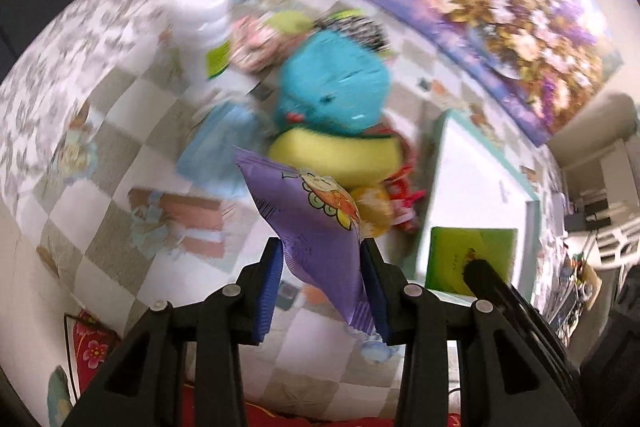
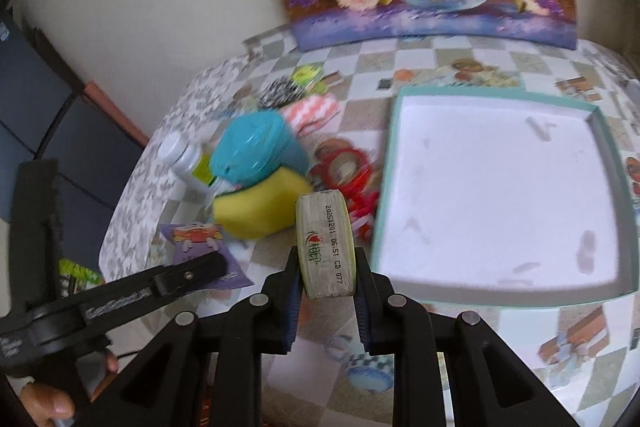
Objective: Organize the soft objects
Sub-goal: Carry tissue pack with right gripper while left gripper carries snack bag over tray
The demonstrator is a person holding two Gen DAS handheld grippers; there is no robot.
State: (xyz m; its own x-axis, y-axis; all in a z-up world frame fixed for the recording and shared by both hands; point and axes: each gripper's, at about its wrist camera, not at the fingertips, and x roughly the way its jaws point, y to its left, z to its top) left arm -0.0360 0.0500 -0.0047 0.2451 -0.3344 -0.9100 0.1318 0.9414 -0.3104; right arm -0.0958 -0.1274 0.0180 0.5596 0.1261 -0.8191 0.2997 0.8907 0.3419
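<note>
Left wrist view, blurred: the left gripper (image 1: 322, 263) pinches a purple packet (image 1: 308, 215) by one corner above the bench (image 1: 120, 155); it may slip. The right gripper (image 2: 326, 279) clamps a small pale pack (image 2: 326, 247) beside the tray (image 2: 616, 183), whose rim could snag it.

Tray (image 2: 608, 195) interior bare, approach free from above; toy pile (image 2: 256, 163) & bottle (image 2: 184, 159) crowd left side.
</note>
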